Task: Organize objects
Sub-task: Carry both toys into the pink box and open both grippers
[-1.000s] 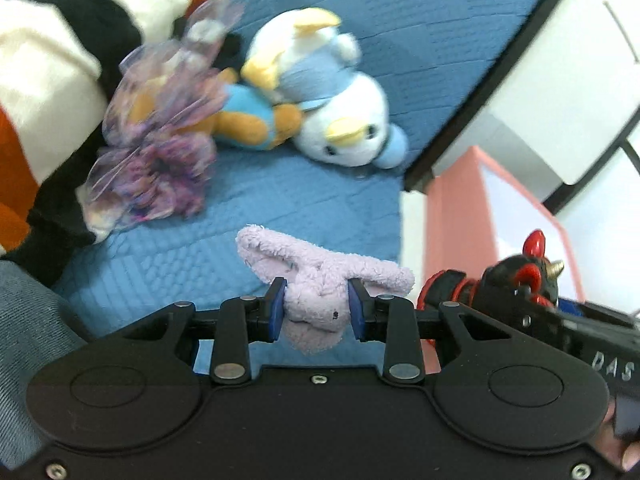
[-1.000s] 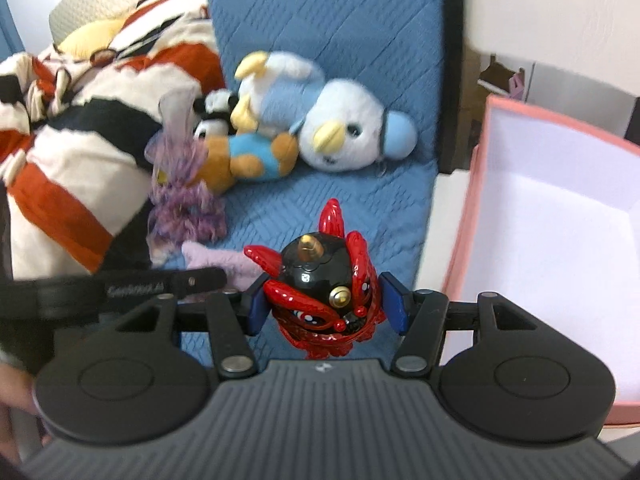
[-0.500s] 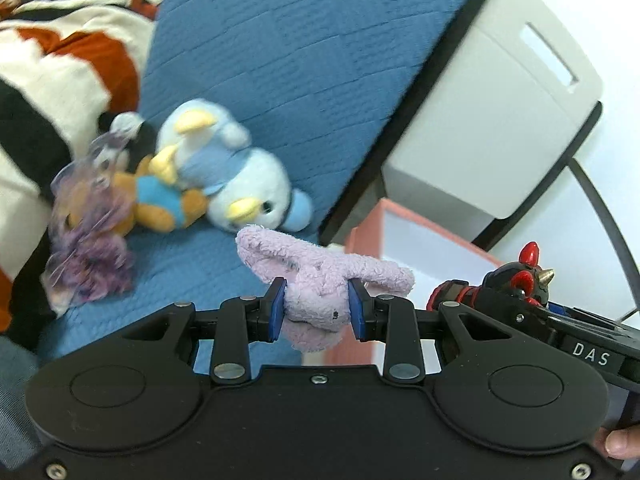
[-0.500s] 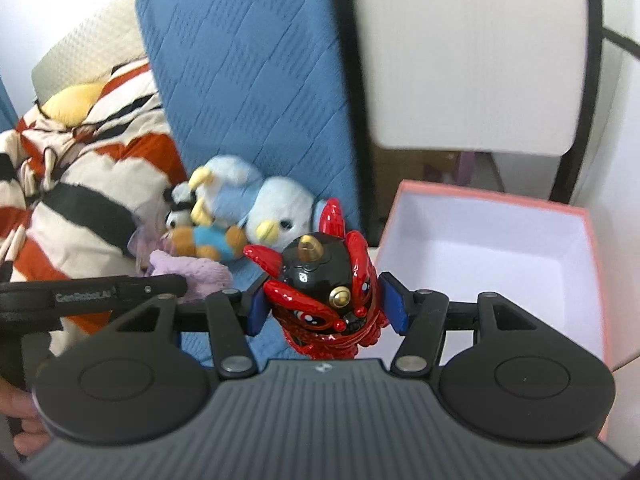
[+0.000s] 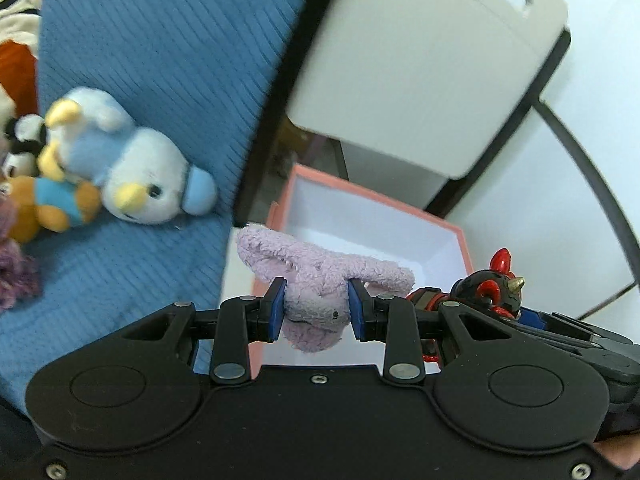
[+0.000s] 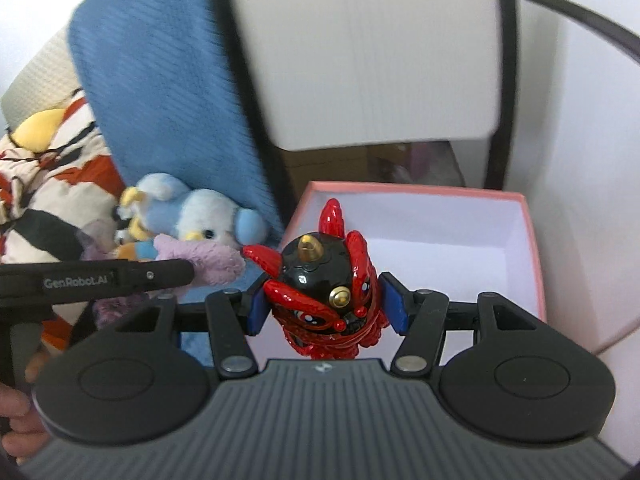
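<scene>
My left gripper (image 5: 316,308) is shut on a fuzzy lilac plush toy (image 5: 320,276), held in the air at the near left edge of the pink box (image 5: 460,236). My right gripper (image 6: 326,308) is shut on a glossy red and black horned figurine (image 6: 324,280), held over the near edge of the same pink box (image 6: 532,248), whose white inside shows nothing. The figurine (image 5: 492,284) and the lilac plush (image 6: 200,260) each show in the other wrist view. A blue and white penguin plush (image 5: 136,172) lies on the blue quilt (image 5: 160,48).
An orange and blue plush (image 5: 48,208) and a small black and white plush (image 5: 20,144) lie beside the penguin. A striped orange, black and cream blanket (image 6: 48,208) lies left. A white cabinet (image 5: 420,72) with a black frame stands behind the box.
Both grippers have moved right, away from the quilt and toward the pink box, each keeping hold of its toy. The box now sits directly ahead of both.
</scene>
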`<move>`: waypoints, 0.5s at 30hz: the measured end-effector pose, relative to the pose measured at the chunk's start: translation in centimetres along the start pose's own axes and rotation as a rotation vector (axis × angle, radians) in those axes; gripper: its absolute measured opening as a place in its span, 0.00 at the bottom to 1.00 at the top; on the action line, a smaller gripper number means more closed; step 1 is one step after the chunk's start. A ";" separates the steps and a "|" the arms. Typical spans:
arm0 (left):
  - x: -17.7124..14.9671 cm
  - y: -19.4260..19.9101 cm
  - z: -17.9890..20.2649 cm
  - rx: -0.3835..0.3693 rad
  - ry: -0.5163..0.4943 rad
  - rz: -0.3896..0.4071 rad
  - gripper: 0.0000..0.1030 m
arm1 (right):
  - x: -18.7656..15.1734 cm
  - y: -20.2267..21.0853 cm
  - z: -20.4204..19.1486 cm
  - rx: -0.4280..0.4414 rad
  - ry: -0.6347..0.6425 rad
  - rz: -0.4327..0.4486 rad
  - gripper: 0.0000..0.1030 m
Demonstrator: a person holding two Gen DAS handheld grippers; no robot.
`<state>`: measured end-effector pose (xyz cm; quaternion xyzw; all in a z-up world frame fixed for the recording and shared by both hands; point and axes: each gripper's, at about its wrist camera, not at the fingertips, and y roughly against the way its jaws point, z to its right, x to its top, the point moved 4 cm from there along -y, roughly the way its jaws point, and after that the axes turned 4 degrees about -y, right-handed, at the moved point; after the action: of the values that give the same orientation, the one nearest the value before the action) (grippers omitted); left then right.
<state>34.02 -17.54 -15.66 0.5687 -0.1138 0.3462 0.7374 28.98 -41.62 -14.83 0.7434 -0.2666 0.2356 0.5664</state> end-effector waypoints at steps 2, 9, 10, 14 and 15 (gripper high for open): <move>-0.6 -1.7 1.1 -0.003 -0.013 -0.026 0.29 | -0.4 -0.8 1.6 -0.020 -0.008 -0.014 0.58; -2.1 -7.4 3.4 0.007 -0.052 -0.110 0.29 | -1.9 -4.0 5.7 -0.057 -0.034 -0.073 0.58; -2.2 -8.0 3.7 0.008 -0.057 -0.118 0.29 | -2.1 -4.5 6.1 -0.060 -0.035 -0.082 0.58; -2.8 -10.7 4.4 0.010 -0.071 -0.158 0.29 | -3.1 -6.9 7.4 -0.073 -0.026 -0.123 0.58; -2.9 -11.3 4.5 0.010 -0.071 -0.170 0.29 | -3.3 -7.4 7.7 -0.077 -0.027 -0.131 0.58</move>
<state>40.11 -24.09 -24.43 0.5919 -0.0896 0.2624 0.7569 31.76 -47.09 -24.20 0.7400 -0.2338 0.1778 0.6051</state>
